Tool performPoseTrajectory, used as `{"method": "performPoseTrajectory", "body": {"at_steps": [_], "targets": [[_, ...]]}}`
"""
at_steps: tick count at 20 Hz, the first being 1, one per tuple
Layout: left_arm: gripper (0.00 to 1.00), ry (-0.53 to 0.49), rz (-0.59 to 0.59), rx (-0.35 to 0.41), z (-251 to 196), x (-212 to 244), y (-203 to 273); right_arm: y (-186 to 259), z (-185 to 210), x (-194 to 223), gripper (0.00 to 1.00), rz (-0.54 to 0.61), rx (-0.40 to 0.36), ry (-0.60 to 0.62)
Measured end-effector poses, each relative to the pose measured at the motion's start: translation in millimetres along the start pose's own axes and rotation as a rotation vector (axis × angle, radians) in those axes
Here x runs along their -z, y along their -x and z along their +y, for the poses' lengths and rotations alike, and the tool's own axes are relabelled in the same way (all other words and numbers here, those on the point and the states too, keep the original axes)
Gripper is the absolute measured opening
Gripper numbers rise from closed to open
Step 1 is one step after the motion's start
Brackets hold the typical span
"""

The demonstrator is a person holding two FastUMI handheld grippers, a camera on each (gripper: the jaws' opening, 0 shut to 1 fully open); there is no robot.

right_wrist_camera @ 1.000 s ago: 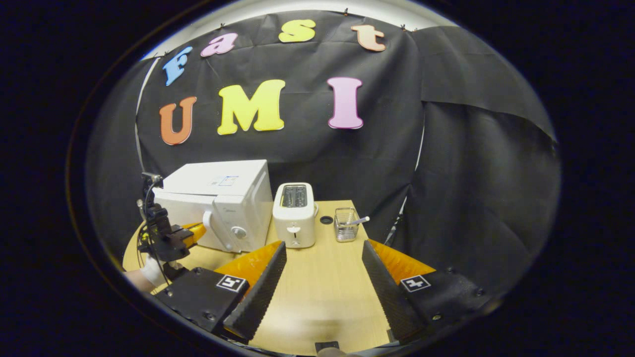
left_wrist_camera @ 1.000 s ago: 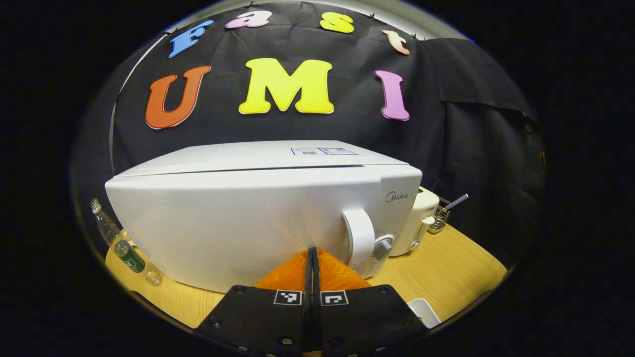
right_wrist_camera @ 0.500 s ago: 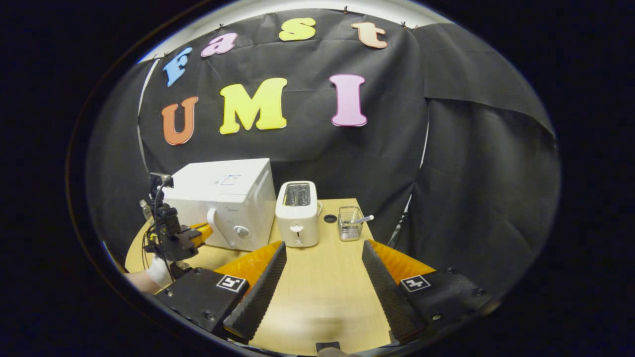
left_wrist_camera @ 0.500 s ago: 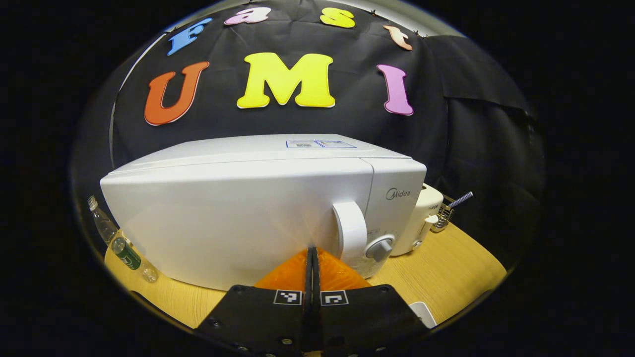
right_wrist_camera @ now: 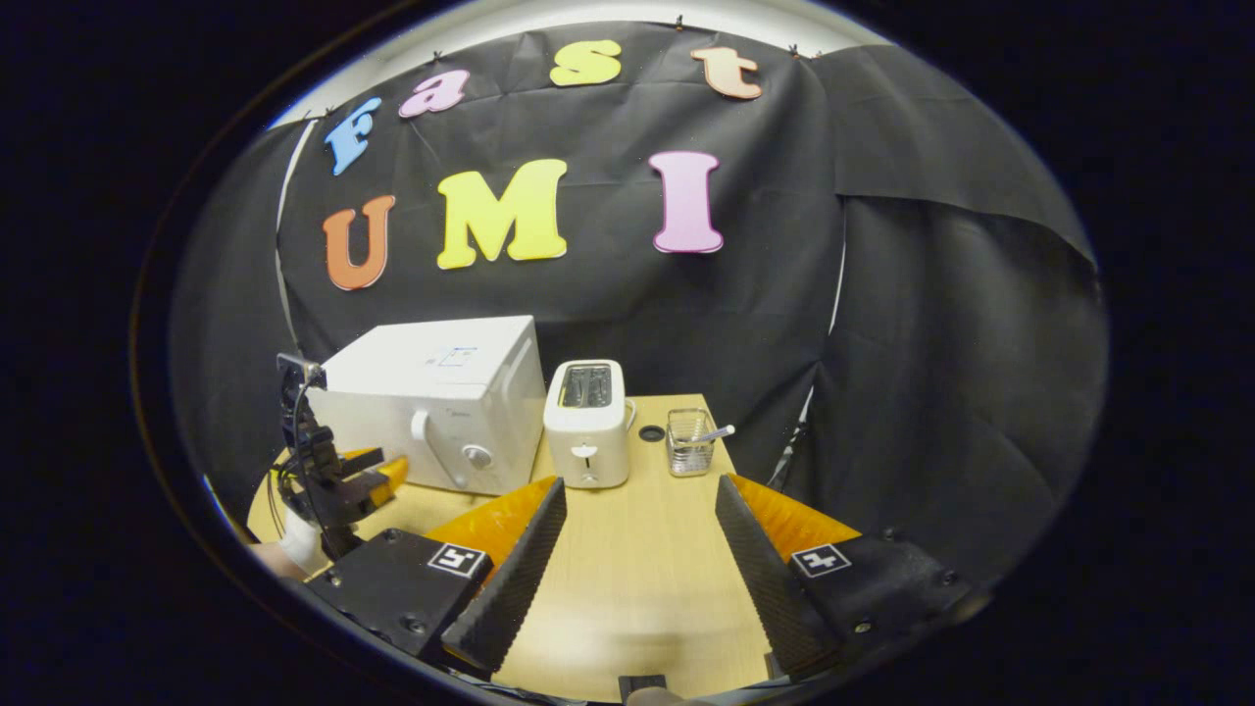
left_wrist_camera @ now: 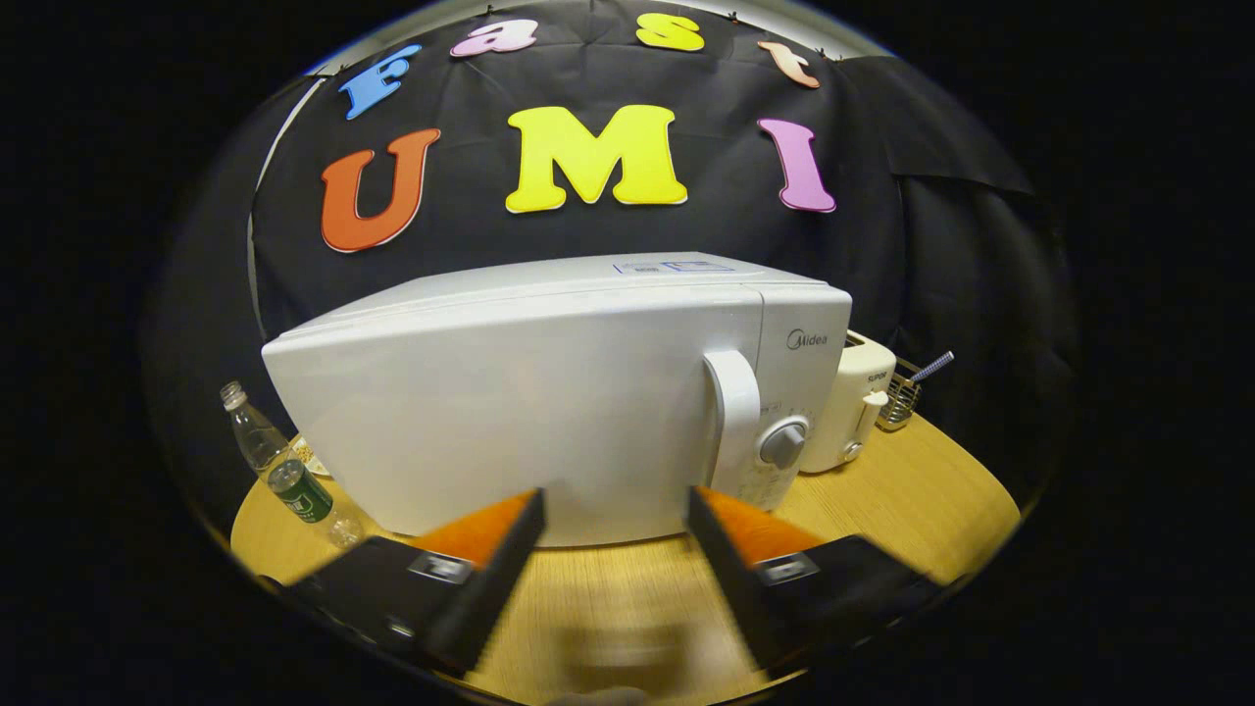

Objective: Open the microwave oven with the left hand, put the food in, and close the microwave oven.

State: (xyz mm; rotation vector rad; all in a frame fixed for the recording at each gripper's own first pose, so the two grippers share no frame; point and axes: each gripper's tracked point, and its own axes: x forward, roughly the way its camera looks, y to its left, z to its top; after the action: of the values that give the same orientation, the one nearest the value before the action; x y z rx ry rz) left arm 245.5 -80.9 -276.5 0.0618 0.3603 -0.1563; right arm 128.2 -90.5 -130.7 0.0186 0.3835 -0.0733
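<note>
A white microwave oven stands on the wooden table with its door flush against its body. Its curved white handle and round knob sit near the right end of the front. My left gripper is open, a short way in front of the door, with nothing between its fingers. In the right gripper view the microwave oven is at the left, and the left gripper shows in front of it, held by a hand. My right gripper stands open over bare table.
A white toaster stands to the right of the microwave. Beyond it are a wire basket with a straw and a small dark ring. A plastic bottle lies left of the microwave. The wooden table spreads in front.
The microwave door went from slightly ajar to flush. My left gripper then opened and drew back from the door. The right gripper has hardly moved.
</note>
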Motion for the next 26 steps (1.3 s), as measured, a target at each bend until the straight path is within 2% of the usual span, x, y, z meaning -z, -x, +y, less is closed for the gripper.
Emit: {"method": "performPoseTrajectory", "body": {"at_steps": [1, 6, 8, 11, 17, 20, 26], "targets": [[0.94, 0.007, -0.011, -0.017, 5, -1, 5, 1, 1, 2, 0.98, 0.002, -0.006, 0.004], [0.94, 0.006, -0.052, -0.091, 17, -24, 61, 14, 11, -3, 0.98, -0.052, -0.038, 0.061], [0.94, -0.020, -0.076, -0.136, 23, -40, 93, 24, 27, -12, 0.98, -0.091, -0.077, 0.088], [0.95, -0.053, -0.109, -0.161, 26, -61, 145, 36, 54, -22, 0.98, -0.144, -0.128, 0.097], [0.95, -0.032, -0.248, -0.102, 29, -122, 253, 74, 105, -31, 0.98, -0.196, -0.139, 0.069], [0.95, 0.021, -0.291, -0.075, 38, -141, 294, 102, 124, -40, 0.98, -0.241, -0.125, 0.057], [0.95, 0.037, -0.343, -0.117, 83, -161, 343, 153, 147, -62, 0.98, -0.336, -0.077, 0.020]]}}
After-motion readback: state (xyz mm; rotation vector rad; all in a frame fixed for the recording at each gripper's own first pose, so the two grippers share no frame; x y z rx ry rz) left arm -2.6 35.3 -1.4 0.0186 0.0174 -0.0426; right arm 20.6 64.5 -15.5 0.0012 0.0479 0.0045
